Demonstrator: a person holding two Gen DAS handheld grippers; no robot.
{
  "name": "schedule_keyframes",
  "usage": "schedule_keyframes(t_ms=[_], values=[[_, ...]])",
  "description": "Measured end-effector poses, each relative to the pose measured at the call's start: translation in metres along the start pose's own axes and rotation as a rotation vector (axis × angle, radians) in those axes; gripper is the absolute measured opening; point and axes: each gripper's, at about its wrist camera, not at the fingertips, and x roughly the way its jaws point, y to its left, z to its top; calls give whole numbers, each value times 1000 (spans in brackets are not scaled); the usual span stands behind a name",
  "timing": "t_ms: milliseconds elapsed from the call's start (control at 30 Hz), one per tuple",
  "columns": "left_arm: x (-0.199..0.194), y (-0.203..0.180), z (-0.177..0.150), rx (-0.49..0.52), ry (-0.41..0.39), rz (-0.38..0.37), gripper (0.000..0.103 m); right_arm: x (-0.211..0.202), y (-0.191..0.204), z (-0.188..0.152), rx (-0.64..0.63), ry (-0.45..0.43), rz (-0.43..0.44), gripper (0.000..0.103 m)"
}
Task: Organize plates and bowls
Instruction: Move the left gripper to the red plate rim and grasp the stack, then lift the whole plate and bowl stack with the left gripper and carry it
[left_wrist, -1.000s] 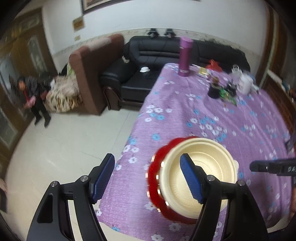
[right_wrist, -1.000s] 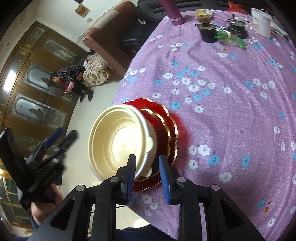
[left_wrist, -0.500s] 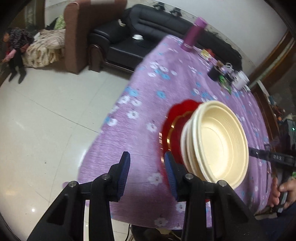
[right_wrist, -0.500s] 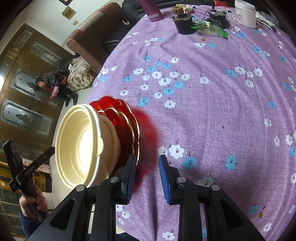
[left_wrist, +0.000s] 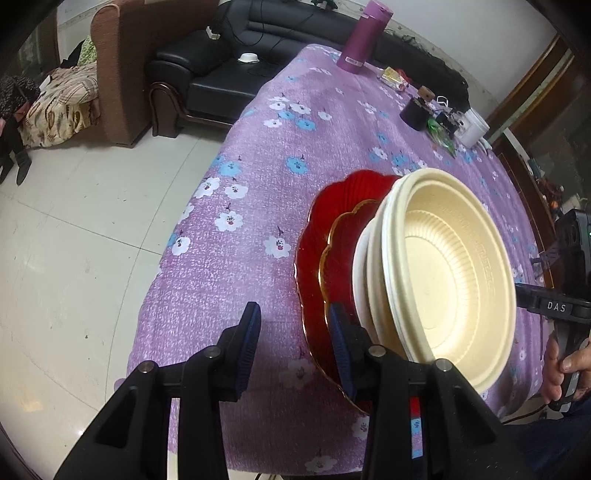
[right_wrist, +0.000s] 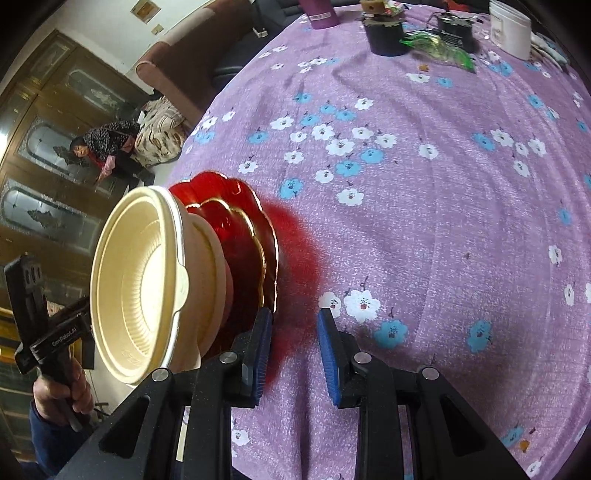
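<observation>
A stack of cream bowls (left_wrist: 443, 266) sits on two red gold-rimmed scalloped plates (left_wrist: 325, 236) near the front edge of the purple flowered table. The same bowls (right_wrist: 144, 280) and plates (right_wrist: 240, 229) show in the right wrist view. My left gripper (left_wrist: 293, 347) is open and empty, its right finger beside the plates' left rim. My right gripper (right_wrist: 293, 354) is open and empty, its left finger by the plates' right rim. Each gripper shows in the other view, left (right_wrist: 55, 339) and right (left_wrist: 554, 306).
A purple flask (left_wrist: 364, 35), a dark cup (left_wrist: 415, 114), a green packet (right_wrist: 439, 46) and a white jar (right_wrist: 511, 31) stand at the table's far end. Black and brown sofas (left_wrist: 221, 62) and a seated person (right_wrist: 107, 147) are beyond the left edge.
Both grippers have lowered and moved in towards the stack's two sides, so the bowls and plates look larger and closer. The left jaws narrowed, then opened a little. The stack has not moved.
</observation>
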Motion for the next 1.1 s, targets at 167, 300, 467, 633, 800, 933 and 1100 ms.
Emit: schedule_keyframes(t_ms=[167,300,467,633,800,933,1100], values=[[10,2,4,11,12,-2,22,13,6,2,-26,17,-16,21],[14,0,3,23,2,-15,17,20,11,3,-38,20,-9,12],[17,-8,2,62,-6,-17,7,25,11,4,-24,22,10,8],[16,-14,2,94,-12,-1,7,22,11,1,-23,19,12,8],[16,-27,2,124,-11,5,7,13,5,-6,-5,7,14,8],[17,-45,5,155,-13,-7,6,1,-7,-13,25,-8,16,8],[26,-82,10,214,-3,-35,5,-19,-31,-24,81,-40,7,8]])
